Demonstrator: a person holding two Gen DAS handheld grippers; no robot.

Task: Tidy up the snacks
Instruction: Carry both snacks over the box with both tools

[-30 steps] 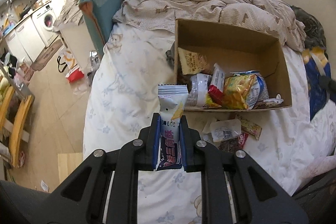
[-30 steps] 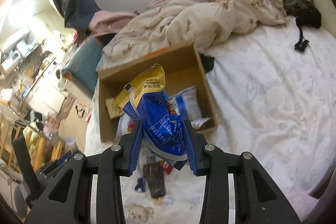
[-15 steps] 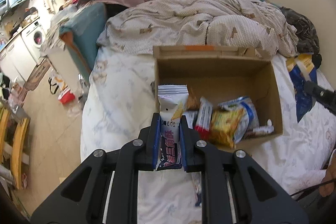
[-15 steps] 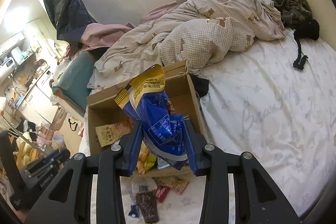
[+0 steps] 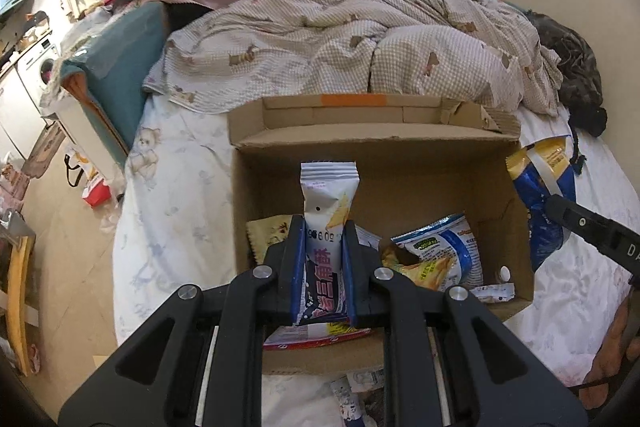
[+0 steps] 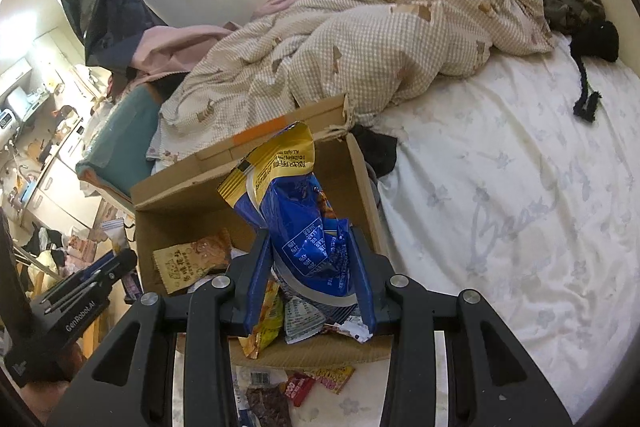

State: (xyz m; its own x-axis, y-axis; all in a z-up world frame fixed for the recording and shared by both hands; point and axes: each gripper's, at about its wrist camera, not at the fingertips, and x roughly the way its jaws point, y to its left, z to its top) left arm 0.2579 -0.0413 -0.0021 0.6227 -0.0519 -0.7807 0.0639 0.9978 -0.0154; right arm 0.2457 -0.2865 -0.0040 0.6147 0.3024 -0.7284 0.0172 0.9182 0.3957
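Above an open brown cardboard box [image 5: 400, 151] on a white floral bedsheet [image 6: 500, 207], the left gripper [image 5: 323, 241] clamps a narrow white-and-blue snack packet [image 5: 326, 211] upright over the box's near left corner. Alongside, the right gripper [image 6: 312, 259] pinches a crumpled blue-and-yellow foil chip bag [image 6: 296, 203] over the box's near edge, where several loose snack packets [image 5: 436, 255] already lie inside.
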